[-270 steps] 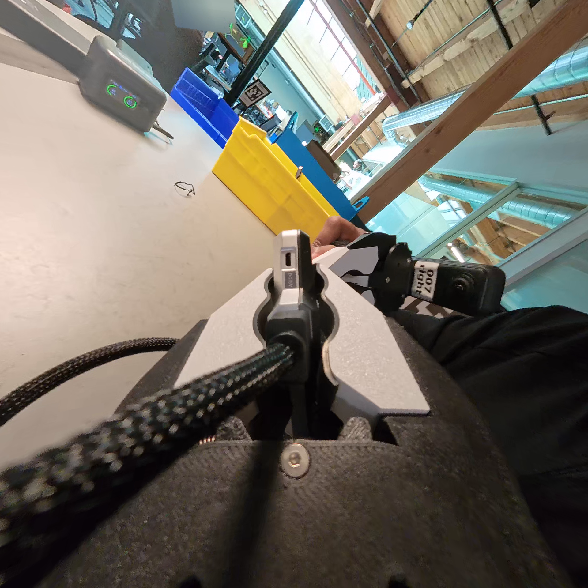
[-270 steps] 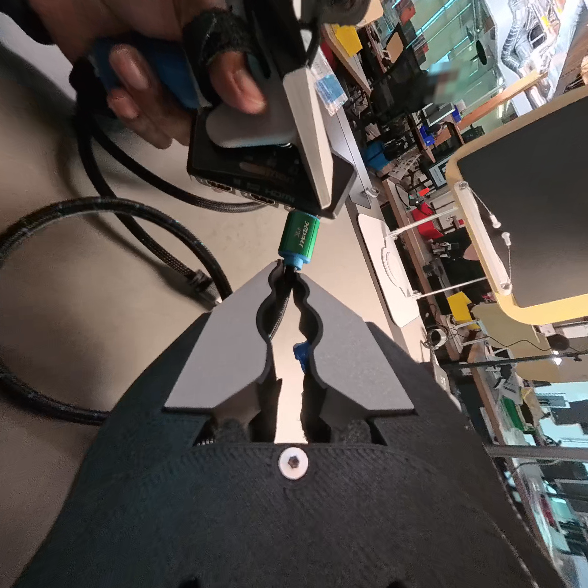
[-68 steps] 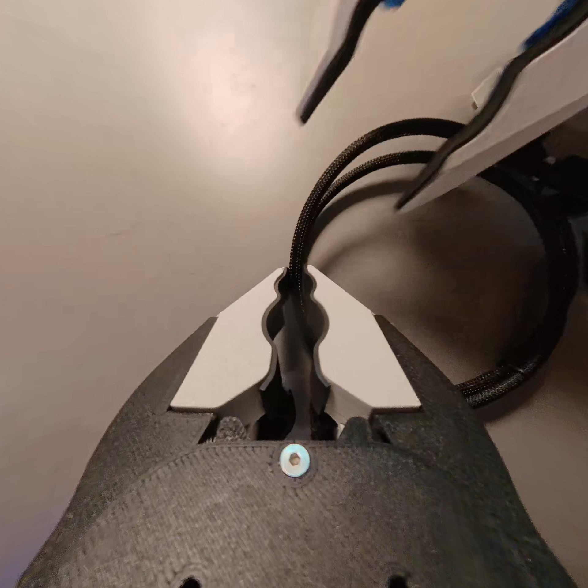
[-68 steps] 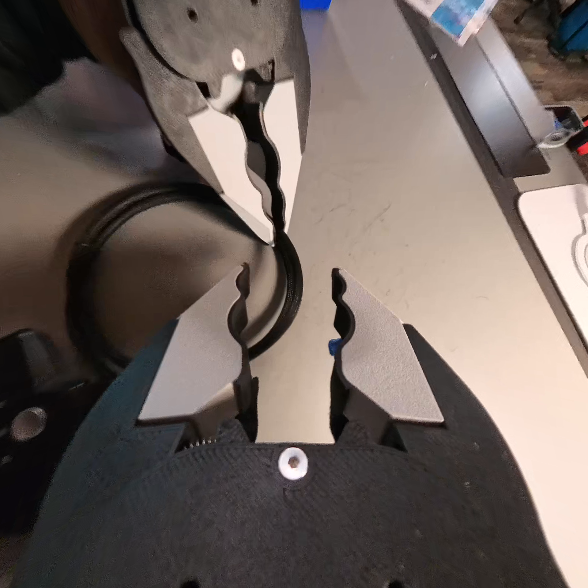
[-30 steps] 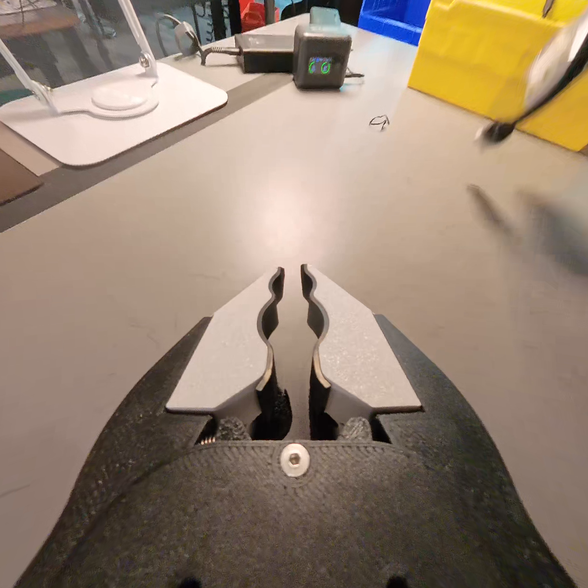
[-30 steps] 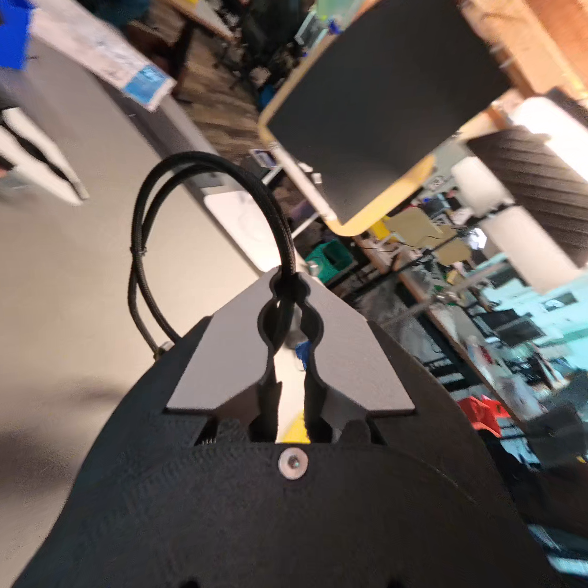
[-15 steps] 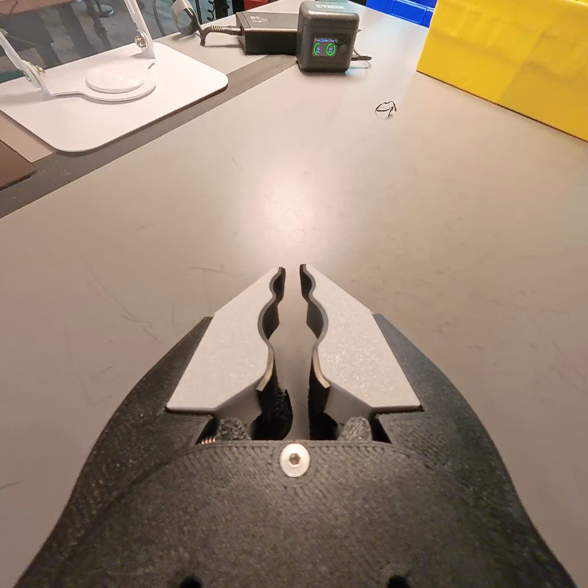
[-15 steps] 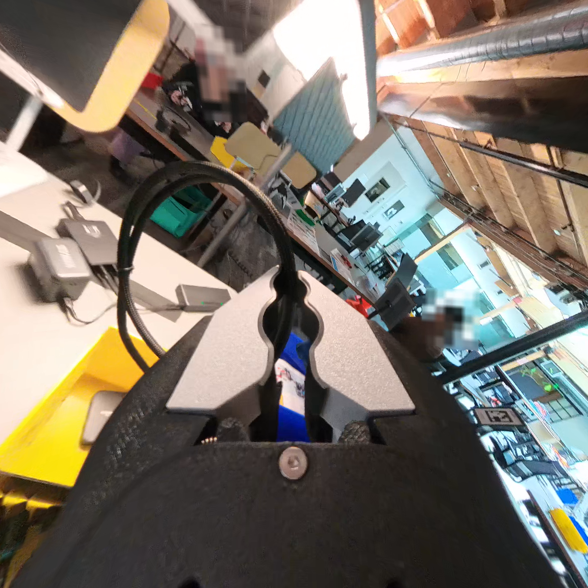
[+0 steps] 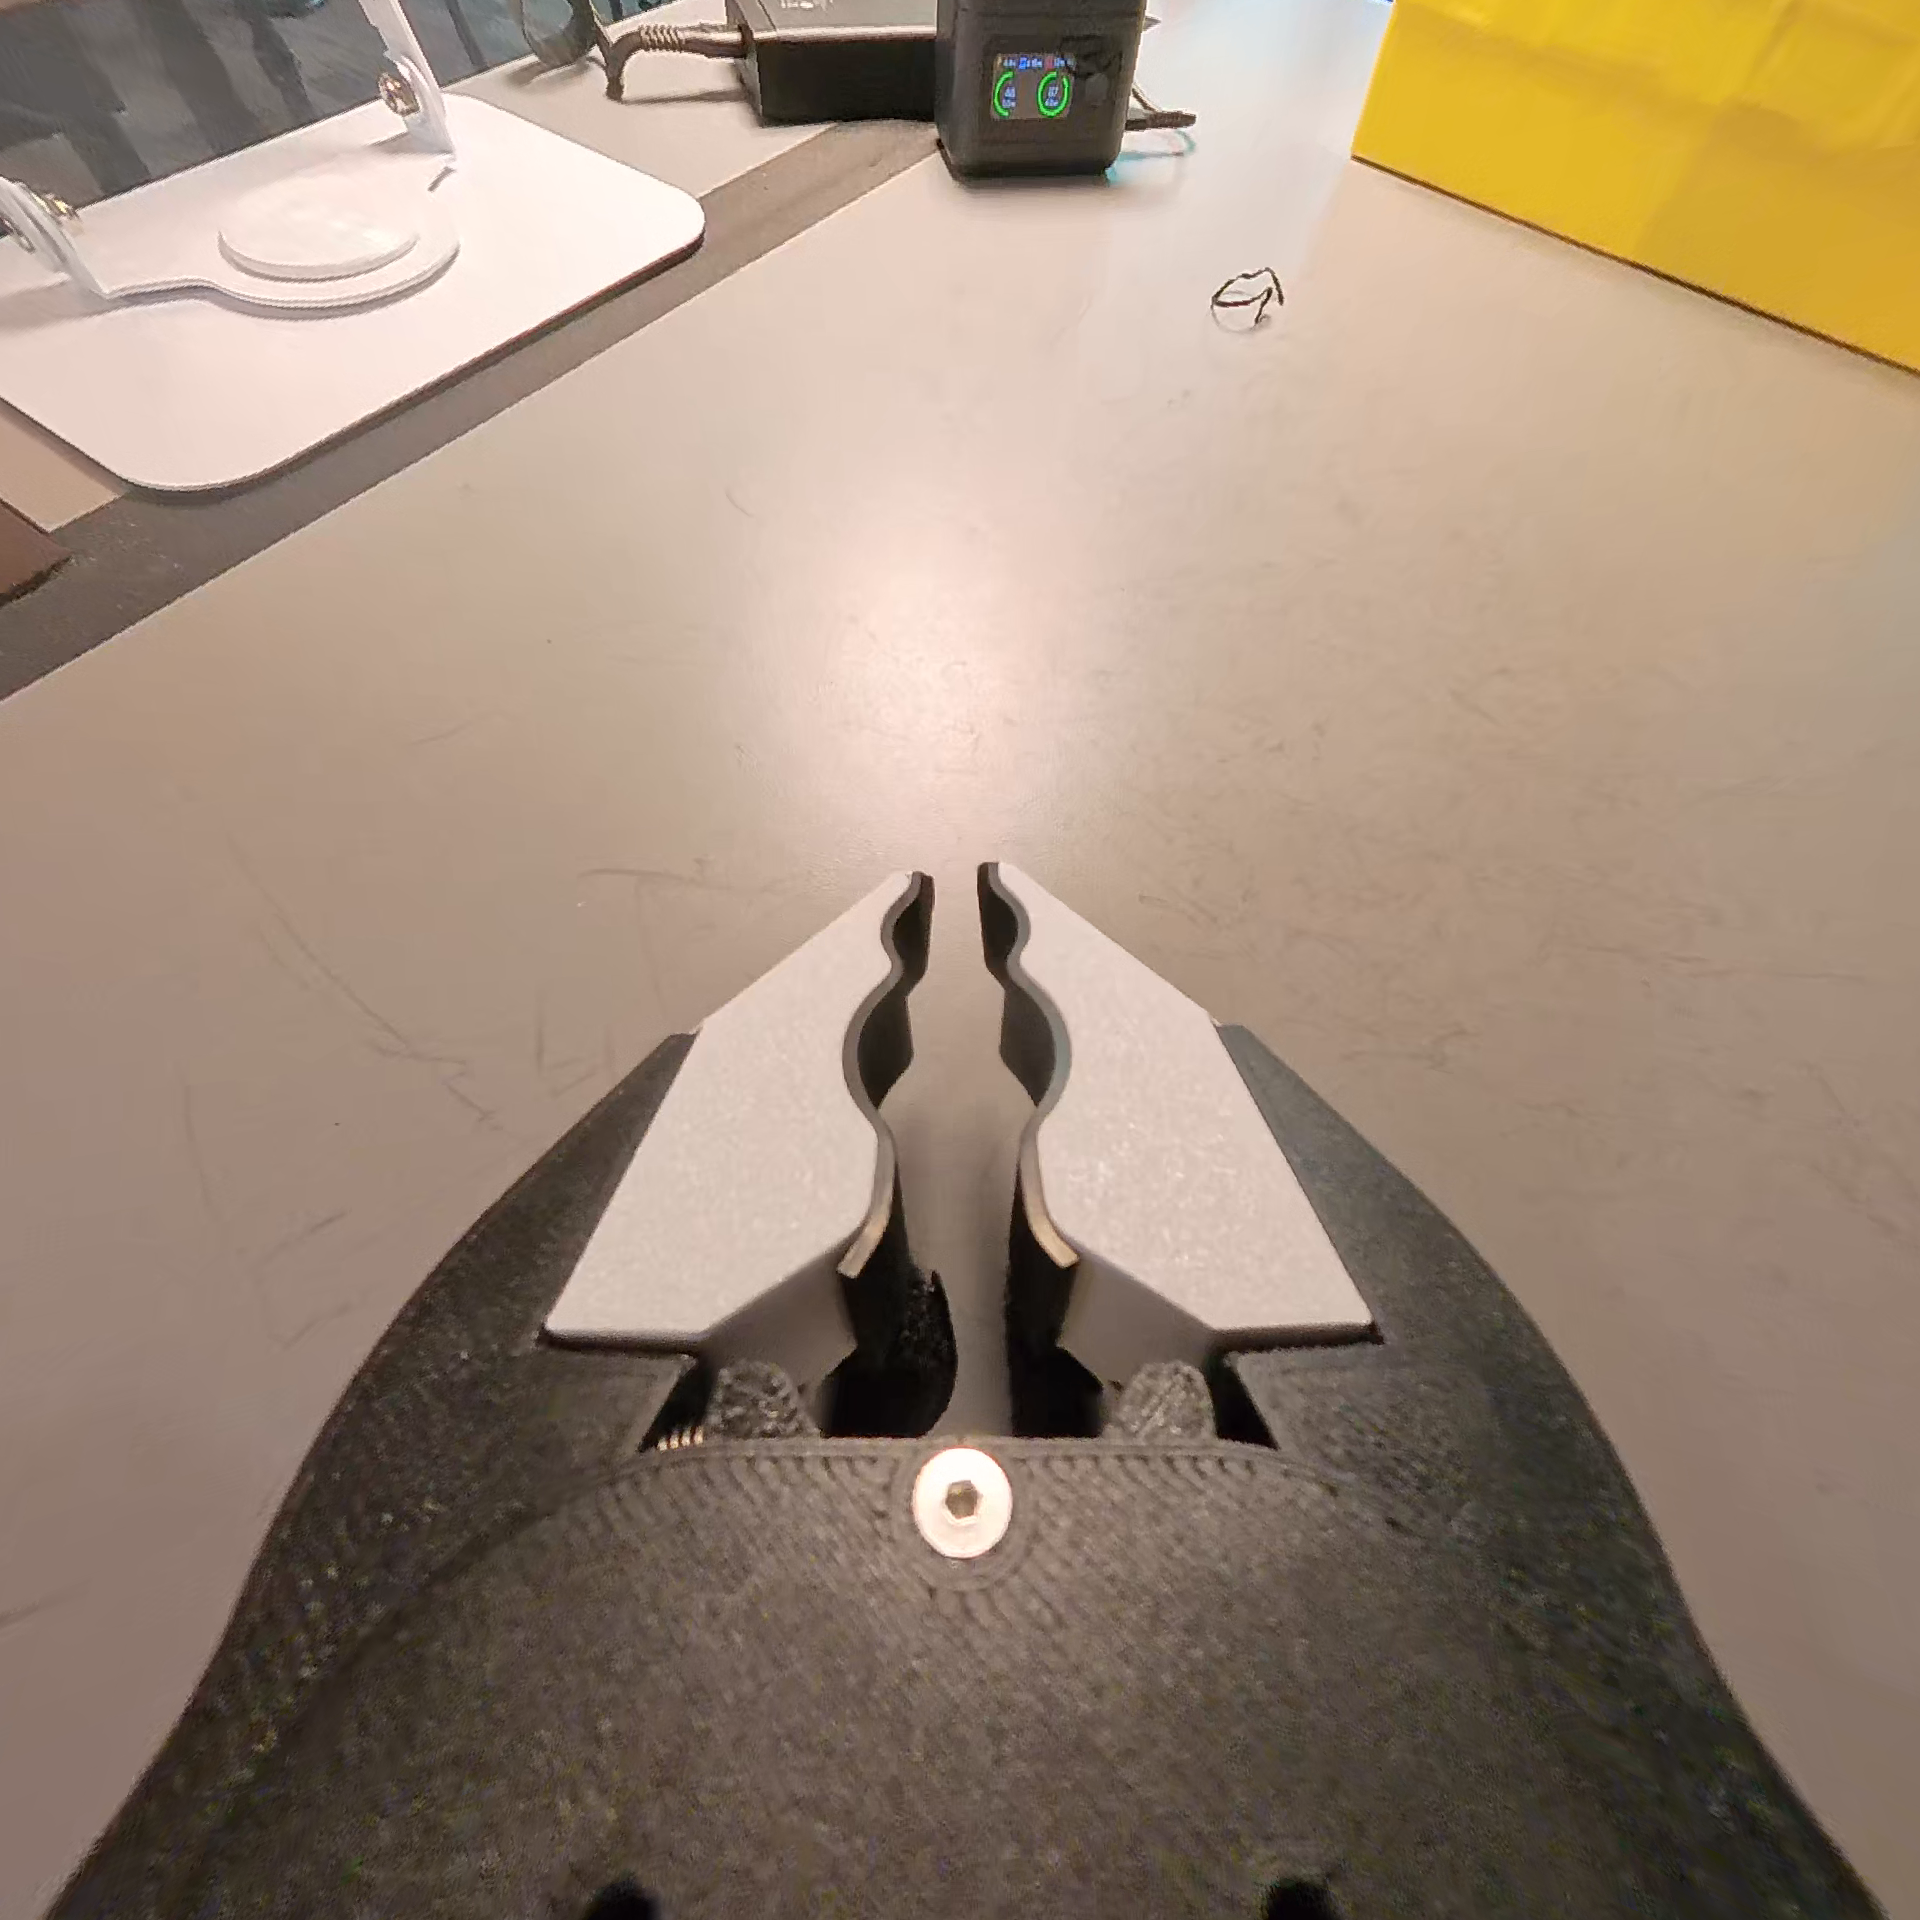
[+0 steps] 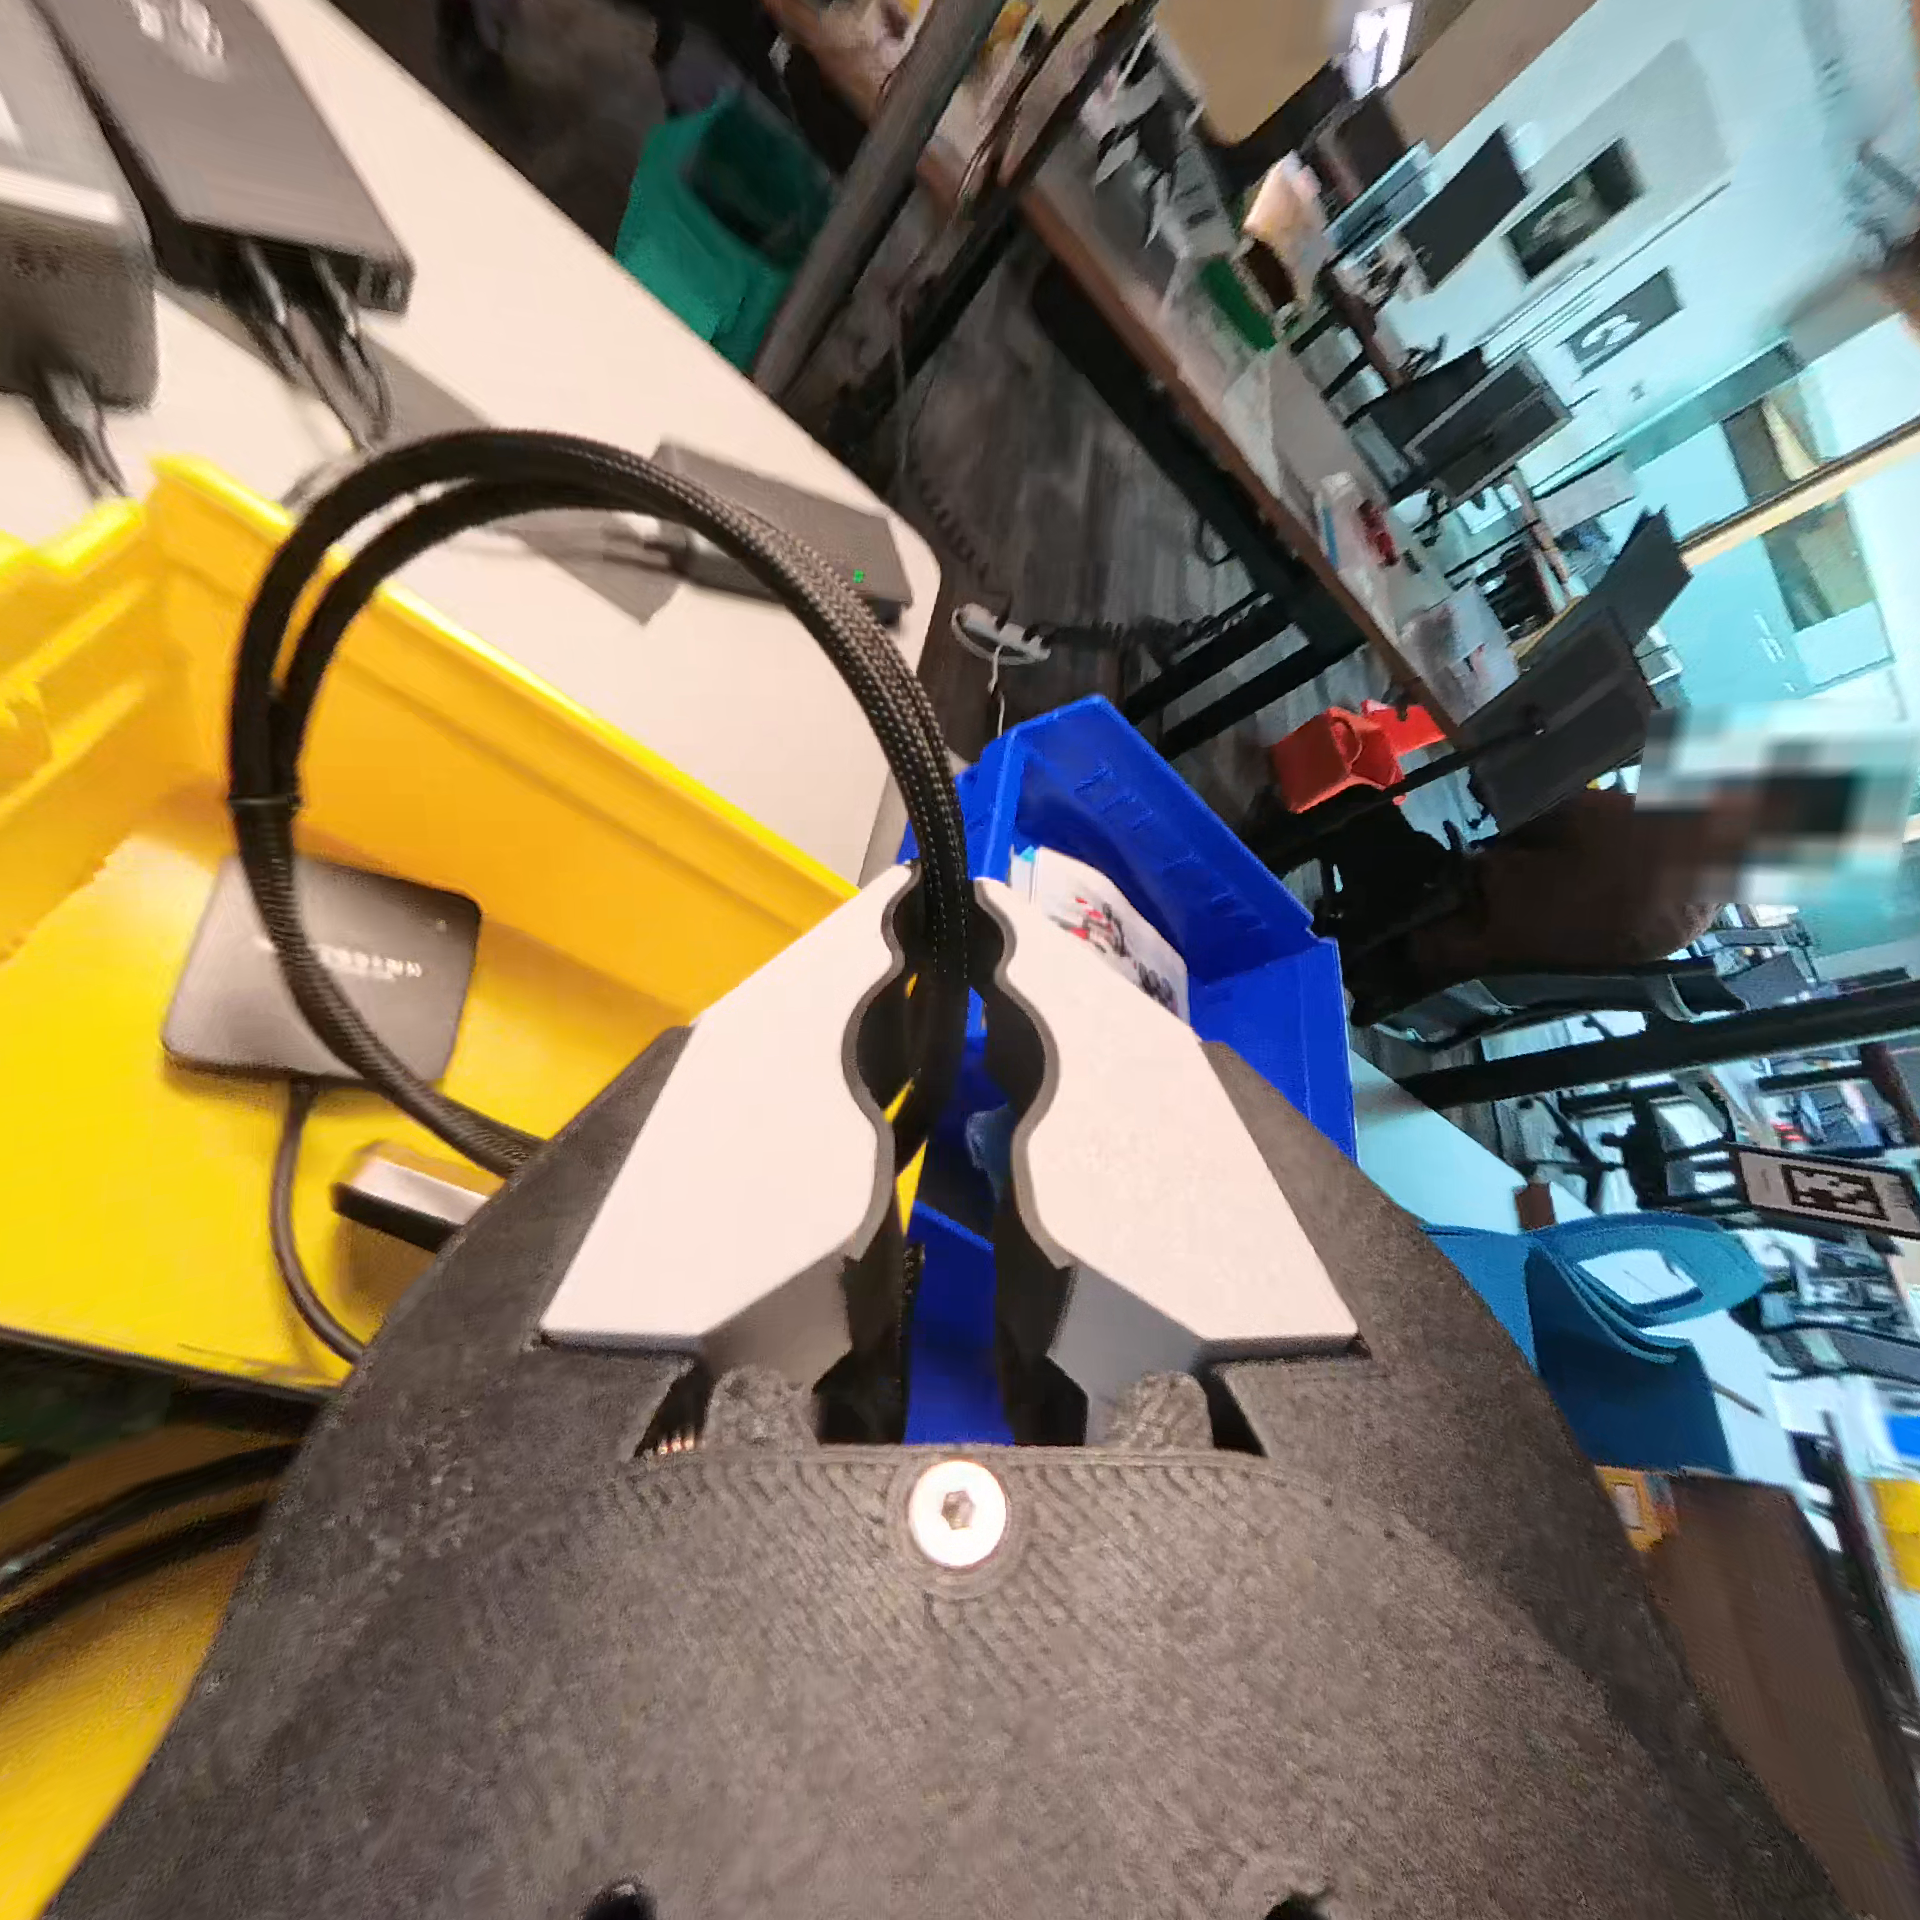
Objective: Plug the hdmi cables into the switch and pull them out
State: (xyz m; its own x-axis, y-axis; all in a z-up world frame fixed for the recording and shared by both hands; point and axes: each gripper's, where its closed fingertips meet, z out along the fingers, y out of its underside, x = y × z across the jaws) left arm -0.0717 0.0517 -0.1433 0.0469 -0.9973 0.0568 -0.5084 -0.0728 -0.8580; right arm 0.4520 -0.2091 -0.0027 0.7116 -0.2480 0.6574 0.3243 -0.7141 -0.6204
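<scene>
Your left gripper (image 9: 954, 896) stays empty, its grey jaws a narrow slit apart, low over the bare beige tabletop (image 9: 1039, 623). Your right gripper (image 10: 943, 902) still pinches the looped black braided HDMI cable (image 10: 582, 488), which has swung from the ceiling view to above the yellow plastic bin (image 10: 499, 769), beside the blue bin (image 10: 1226, 935).

Scuffed beige tabletop (image 9: 935, 582); cluttered workshop shelving (image 10: 1455, 436).
</scene>
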